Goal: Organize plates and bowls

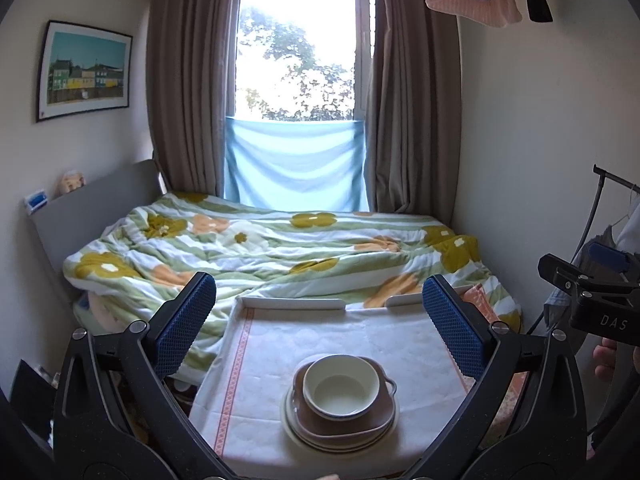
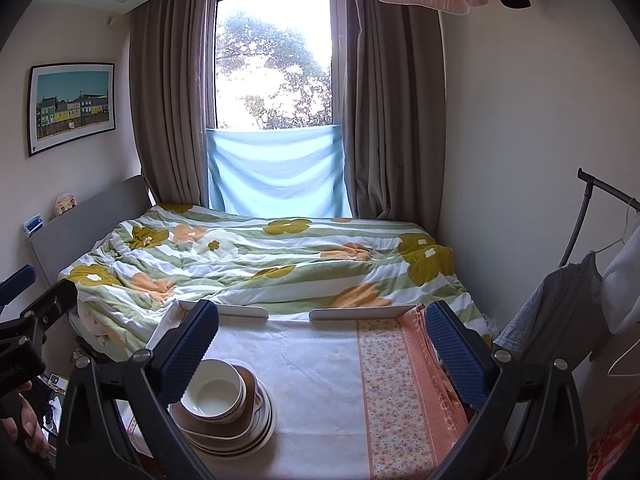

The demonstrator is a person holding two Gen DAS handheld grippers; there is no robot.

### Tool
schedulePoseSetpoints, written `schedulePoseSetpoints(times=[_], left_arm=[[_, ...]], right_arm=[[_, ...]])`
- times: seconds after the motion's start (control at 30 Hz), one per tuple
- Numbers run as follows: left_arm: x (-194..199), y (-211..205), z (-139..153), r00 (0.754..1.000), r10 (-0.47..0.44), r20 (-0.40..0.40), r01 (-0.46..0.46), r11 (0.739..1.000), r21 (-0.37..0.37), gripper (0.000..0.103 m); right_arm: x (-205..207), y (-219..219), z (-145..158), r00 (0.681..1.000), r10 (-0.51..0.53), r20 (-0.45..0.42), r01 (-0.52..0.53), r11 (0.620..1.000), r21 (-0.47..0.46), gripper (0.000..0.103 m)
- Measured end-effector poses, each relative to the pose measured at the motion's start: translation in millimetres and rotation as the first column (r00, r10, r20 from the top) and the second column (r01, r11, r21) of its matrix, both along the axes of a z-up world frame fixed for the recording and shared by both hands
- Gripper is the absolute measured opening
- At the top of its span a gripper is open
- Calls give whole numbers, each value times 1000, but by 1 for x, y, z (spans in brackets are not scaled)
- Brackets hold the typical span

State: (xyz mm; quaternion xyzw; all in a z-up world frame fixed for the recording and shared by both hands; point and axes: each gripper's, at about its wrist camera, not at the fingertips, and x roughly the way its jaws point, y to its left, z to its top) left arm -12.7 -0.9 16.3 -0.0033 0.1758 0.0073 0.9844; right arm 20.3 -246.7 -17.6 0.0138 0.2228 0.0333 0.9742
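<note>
The glossy ceramic bowl is gleaming on a matt cloth-covered desk; each tool's pads are showing knurled blue rubber.

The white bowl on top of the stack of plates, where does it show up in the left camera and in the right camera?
Left wrist view: the white bowl sits low and centre, between the open fingers of the left gripper.
Right wrist view: the bowl is at lower left, just under the left finger of the open right gripper.
Shared landmark: the window above the bed.
</note>
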Motion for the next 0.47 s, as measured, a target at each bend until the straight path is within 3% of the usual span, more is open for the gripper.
schedulePoseSetpoints(times=[0.47], left_arm=[[-11, -3, 4, 998, -20, 54, 19, 1000, 25, 103]], right_arm=[[1, 4, 0, 1000, 4, -8, -4, 1000, -9, 103]])
